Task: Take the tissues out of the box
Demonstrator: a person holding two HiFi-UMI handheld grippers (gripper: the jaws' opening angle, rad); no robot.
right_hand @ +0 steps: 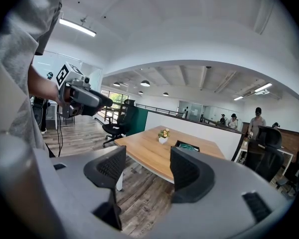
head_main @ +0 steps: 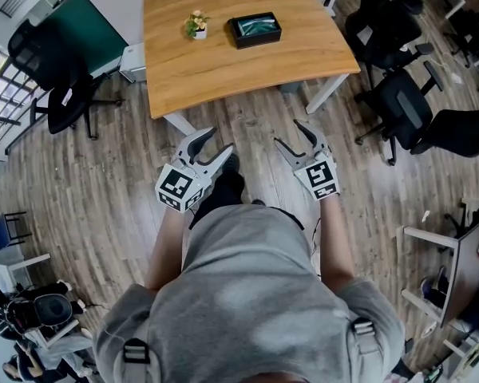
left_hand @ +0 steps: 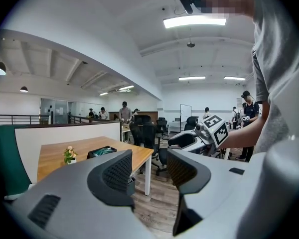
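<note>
Left gripper [head_main: 221,140], right gripper [head_main: 287,132] agape, far from box [head_main: 254,29]

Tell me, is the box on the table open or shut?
Open. The black box on the table has no lid on top, and greenish contents show inside its rim.

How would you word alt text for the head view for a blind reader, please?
From above: a person in grey holds the left hand-held gripper and right hand-held gripper, both open and empty, short of a wooden table bearing a black tissue box and a small flower pot.
</note>
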